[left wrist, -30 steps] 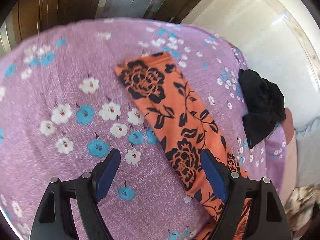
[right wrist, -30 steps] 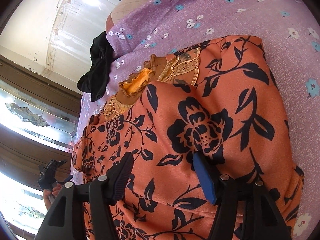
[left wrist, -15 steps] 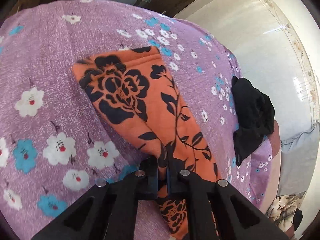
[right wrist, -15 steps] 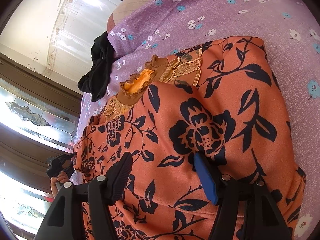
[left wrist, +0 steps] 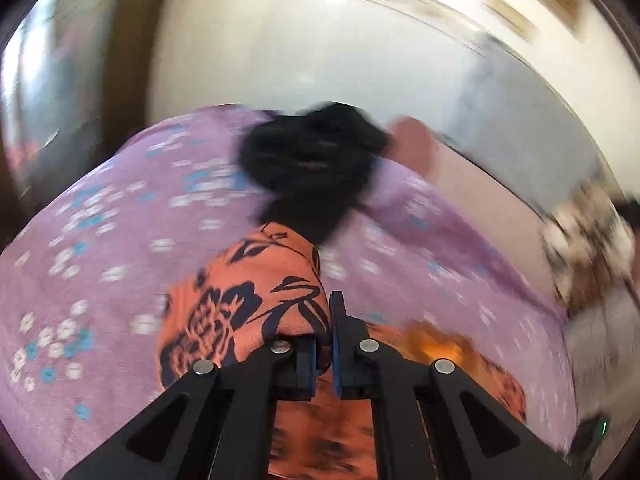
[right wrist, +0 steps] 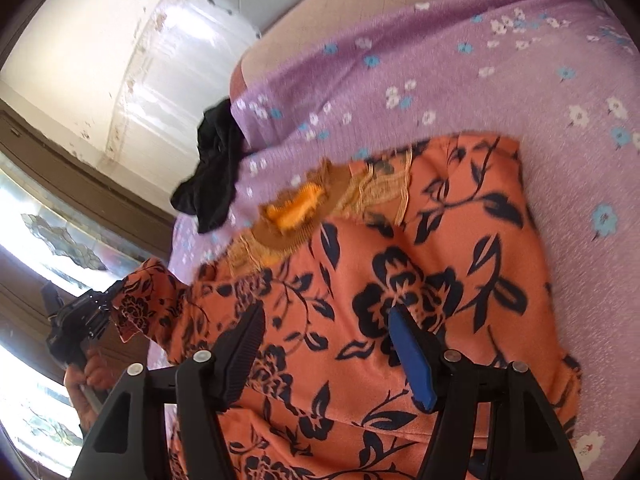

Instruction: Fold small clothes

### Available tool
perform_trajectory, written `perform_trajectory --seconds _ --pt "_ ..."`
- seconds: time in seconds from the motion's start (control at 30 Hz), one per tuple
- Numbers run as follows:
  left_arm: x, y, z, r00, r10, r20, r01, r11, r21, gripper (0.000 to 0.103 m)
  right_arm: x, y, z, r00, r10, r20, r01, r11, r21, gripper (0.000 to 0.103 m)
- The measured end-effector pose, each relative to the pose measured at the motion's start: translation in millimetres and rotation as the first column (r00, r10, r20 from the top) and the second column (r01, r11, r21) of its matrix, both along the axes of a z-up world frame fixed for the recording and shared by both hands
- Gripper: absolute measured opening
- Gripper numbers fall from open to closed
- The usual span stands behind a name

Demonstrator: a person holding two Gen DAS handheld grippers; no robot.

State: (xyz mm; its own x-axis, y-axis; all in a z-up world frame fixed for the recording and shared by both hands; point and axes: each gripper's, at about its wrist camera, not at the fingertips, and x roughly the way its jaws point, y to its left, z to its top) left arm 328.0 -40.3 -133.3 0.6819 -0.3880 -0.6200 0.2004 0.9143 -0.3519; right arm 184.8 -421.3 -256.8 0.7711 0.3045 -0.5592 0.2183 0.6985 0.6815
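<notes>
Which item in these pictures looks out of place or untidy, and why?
The crumpled black garment is bunched in a heap at the edge of the purple floral bedsheet, partly hanging over it, unfolded. The orange floral garment is simply mid-fold, one end pinched in the left gripper.

A purple bedsheet printed with small white and blue flowers [right wrist: 460, 92] covers the bed; in the left wrist view the same sheet [left wrist: 120, 216] is smeared by motion blur. Where the sheet ends, a bare pinkish-beige mattress [right wrist: 320, 20] shows beyond it. A glossy cream-white wall [right wrist: 160, 64] with scuffs and dark specks stands behind the bed, and it fills the upper part of the left wrist view too [left wrist: 320, 48]. A dark brown wooden frame [right wrist: 80, 184] borders a leaded patterned glass window [right wrist: 60, 236], bright with daylight. At the right edge of the left wrist view lies a blurred brown-and-white patterned fabric [left wrist: 588, 248], too smeared to identify.
</notes>
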Motion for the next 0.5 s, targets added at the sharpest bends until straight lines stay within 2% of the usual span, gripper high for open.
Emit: perform_trajectory --seconds 0.07,0.1,0.17,0.2,0.23,0.27,0.3,0.37,0.43,0.5 --pt "-27.6 -70.5 5.0 0.986 -0.165 0.025 0.162 0.983 0.084 0.006 -6.2 -8.3 6.5 0.999 -0.037 0.025 0.036 0.999 0.008 0.068" --pt "-39.5 -102.9 2.3 0.968 -0.251 0.02 0.246 0.96 0.131 0.006 -9.3 -13.8 9.8 0.998 -0.056 0.038 0.056 0.998 0.015 0.068" --pt "-66.5 -160.0 -10.8 0.915 -0.402 -0.029 0.397 0.886 0.238 0.016 -16.1 -24.3 15.0 0.993 -0.096 0.061 0.095 0.995 0.03 0.068" --pt "-77.0 -180.2 -18.1 0.895 -0.443 -0.056 0.439 0.853 0.282 0.033 -20.6 -30.8 17.4 0.99 -0.123 0.071 0.12 0.992 0.038 0.068" --pt "-89.7 -194.9 -23.8 0.877 -0.475 -0.074 0.472 0.823 0.315 0.055 -24.4 -37.0 19.0 0.987 -0.144 0.075 0.14 0.989 0.046 0.068" --pt "-99.6 -199.9 -24.2 0.868 -0.492 -0.068 0.485 0.811 0.328 0.062 -27.4 -42.9 20.6 0.984 -0.16 0.077 0.156 0.986 0.052 0.068" --pt "-107.6 -199.9 -22.5 0.86 -0.508 -0.051 0.495 0.805 0.328 0.067 -30.1 -47.8 22.2 0.981 -0.175 0.078 0.171 0.984 0.058 0.069" --pt "-117.0 -186.6 -9.1 0.846 -0.533 -0.008 0.511 0.808 0.294 0.068 -35.0 -55.1 24.5 0.976 -0.2 0.083 0.195 0.978 0.069 0.069" --pt "-115.0 -158.4 7.8 0.865 -0.501 0.043 0.48 0.849 0.22 0.084 -37.4 -58.4 26.6 0.976 -0.201 0.086 0.195 0.978 0.081 0.069" --pt "-105.9 -130.7 16.1 0.899 -0.427 0.094 0.41 0.898 0.16 0.09 -36.7 -57.5 28.4 0.977 -0.193 0.085 0.187 0.979 0.075 0.069"
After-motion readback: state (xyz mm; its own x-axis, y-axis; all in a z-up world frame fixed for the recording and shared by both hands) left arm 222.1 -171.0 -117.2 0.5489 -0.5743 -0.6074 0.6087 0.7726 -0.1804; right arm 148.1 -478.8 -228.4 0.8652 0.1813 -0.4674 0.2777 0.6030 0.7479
